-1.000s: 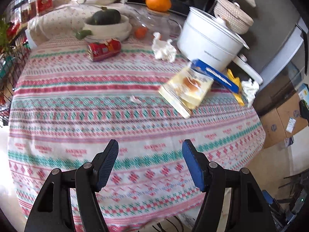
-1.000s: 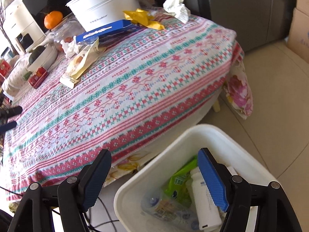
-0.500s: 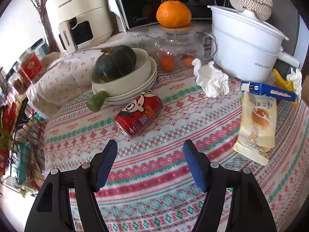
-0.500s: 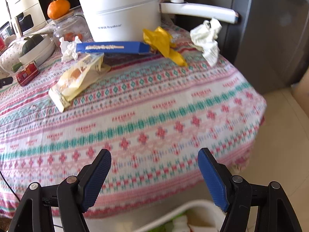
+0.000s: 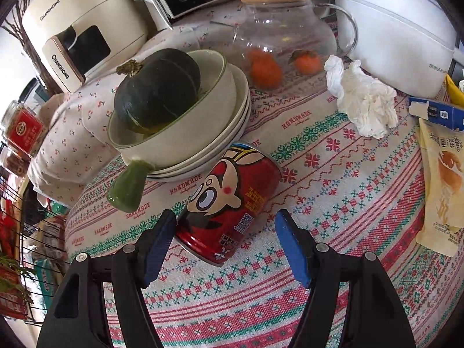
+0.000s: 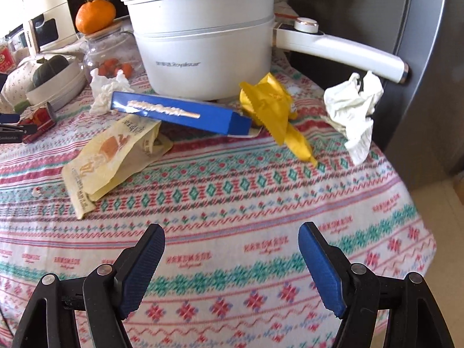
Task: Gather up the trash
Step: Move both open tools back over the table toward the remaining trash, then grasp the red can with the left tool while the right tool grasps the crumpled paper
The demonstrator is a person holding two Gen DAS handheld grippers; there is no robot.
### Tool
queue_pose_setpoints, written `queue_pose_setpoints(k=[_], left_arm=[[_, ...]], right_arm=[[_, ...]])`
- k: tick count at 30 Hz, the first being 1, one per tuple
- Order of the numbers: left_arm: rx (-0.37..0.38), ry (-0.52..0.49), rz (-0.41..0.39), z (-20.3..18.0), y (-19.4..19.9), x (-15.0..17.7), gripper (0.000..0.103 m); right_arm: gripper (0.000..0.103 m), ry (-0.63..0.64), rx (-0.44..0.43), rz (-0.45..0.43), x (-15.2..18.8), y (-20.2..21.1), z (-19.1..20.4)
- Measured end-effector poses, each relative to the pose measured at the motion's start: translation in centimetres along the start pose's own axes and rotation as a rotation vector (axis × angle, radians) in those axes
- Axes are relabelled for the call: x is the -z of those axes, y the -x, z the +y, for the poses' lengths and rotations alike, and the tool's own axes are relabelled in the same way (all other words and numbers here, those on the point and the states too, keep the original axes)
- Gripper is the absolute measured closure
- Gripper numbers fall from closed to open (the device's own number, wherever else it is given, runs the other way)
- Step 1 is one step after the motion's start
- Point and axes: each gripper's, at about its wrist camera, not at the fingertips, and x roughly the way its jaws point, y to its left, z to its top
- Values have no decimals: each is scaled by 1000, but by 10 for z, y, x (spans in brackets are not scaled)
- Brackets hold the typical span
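Note:
A red cartoon can lies on its side on the patterned tablecloth. My left gripper is open, its fingers either side of the can's near end, not closed on it. A crumpled tissue, a blue box and a yellow snack bag lie to the right. My right gripper is open and empty over the cloth, short of the snack bag, blue box, yellow wrapper and a second tissue. The can also shows in the right wrist view.
Stacked bowls holding a dark squash stand just behind the can. A glass jar with an orange on top, a white electric pot with a long handle, and an appliance line the back. The table edge drops off at right.
My left gripper has moved forward to the red can, which now lies between its open fingers. My right gripper has risen from the white bin and advanced over the table.

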Motion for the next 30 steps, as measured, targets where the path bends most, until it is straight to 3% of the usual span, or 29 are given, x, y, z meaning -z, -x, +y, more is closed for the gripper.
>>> queue_pose_setpoints(k=[2,6,16,21,26,30], left_arm=[[-13,7,2,0,-4,-1,30],[28,6,-4,-2,-6,-4,30],[-9,-14,21,-12,-20,-10,30],[-16,-11,17,-13,-22,-8,37],[6,33,15,-12,-18,-5,38],[26,115,23,-12,-12,1,39]], right_arm=[[23,20,14,-7,-4,-4,-2],[23,69,42,-16,-10,-17,-11],[23,108,79,-14,-28,-44,-40],[23,-35,46,-40,-44,-46,-72],[21,-205,106,-96,-57,-59,-103],[10,-276,174,-171,-61,-74,-114]])
